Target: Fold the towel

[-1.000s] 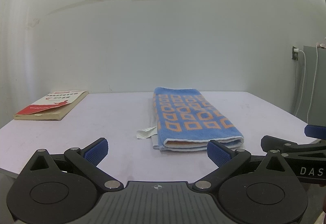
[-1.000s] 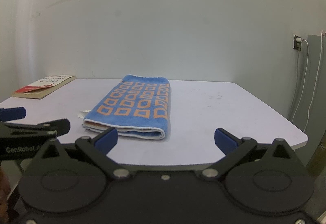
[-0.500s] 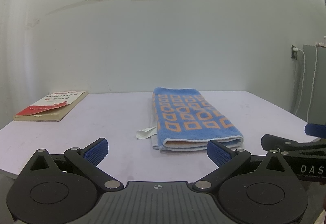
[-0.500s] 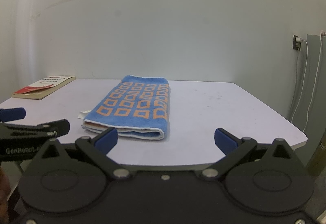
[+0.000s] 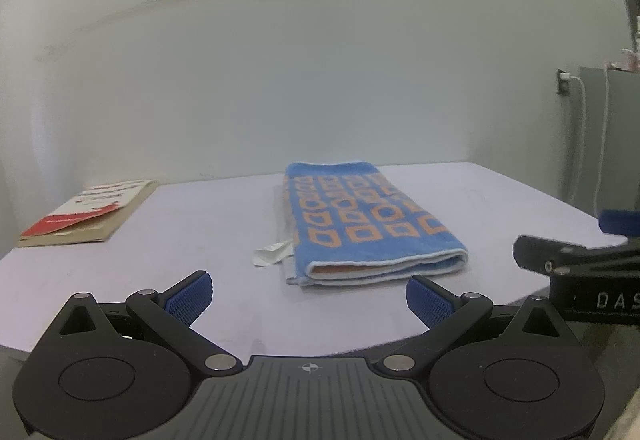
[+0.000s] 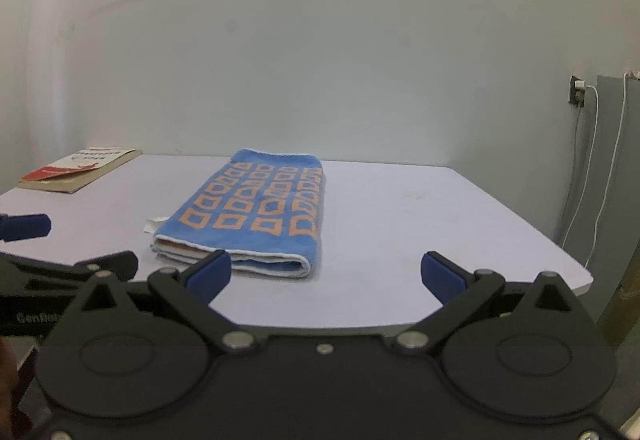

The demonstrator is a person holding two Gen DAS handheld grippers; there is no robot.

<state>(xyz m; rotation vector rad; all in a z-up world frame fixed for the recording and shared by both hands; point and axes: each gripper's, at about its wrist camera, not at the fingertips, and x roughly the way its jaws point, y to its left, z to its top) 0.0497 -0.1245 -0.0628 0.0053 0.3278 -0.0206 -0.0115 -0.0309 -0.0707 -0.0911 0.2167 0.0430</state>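
While both tools hung with jaws apart, the towel [image 5: 372,224] lay ahead, its long axis running away from them. It sat right of the left tool [image 5: 308,294] and left of the right tool [image 6: 324,274], about equally near both.

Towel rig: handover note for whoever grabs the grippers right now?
Left gripper: open, empty, held short of the table's near edge.
Right gripper: open, empty, level with the left one.
Blue towel with orange squares: lies flat mid-table, folded into a narrow layered stack, rounded fold at its right side, white care tag sticking out on its left.
Book: far left of the table, apart from the towel.
Done: towel looks folded and released.
Left: possibly one more fold across its length, if wanted; otherwise nothing.
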